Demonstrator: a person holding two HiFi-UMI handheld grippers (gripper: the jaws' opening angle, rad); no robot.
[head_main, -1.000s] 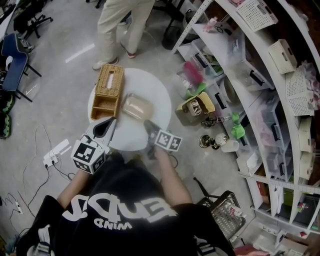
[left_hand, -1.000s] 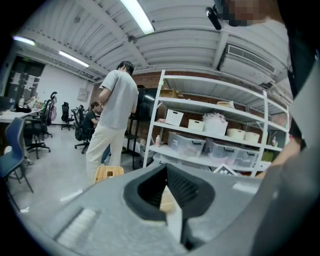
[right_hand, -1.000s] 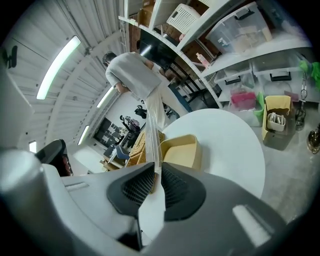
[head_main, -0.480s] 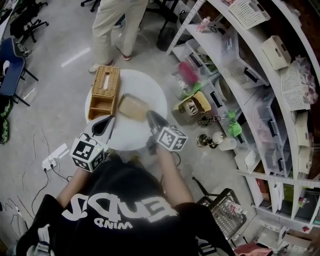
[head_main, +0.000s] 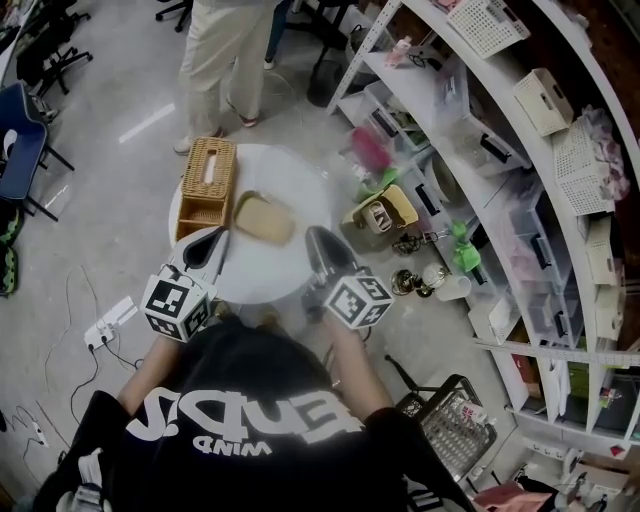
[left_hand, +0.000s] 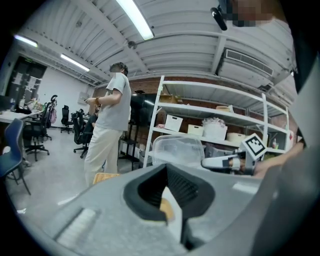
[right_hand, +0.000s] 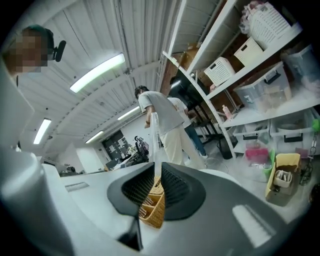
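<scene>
Left tongs closed; right tongs clamped

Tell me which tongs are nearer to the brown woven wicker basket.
Left. The left tongs sit just short of the wicker basket; the right tongs are farther, past the tan rectangular box.

Ceiling tubes are lighting the room brightly and evenly. Both gripper views are bending toward dark edges, and the lid is smearing.

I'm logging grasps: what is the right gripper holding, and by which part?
The right gripper holds a clear plastic lid, pinched on its thin rim edge between the shut jaws.
</scene>
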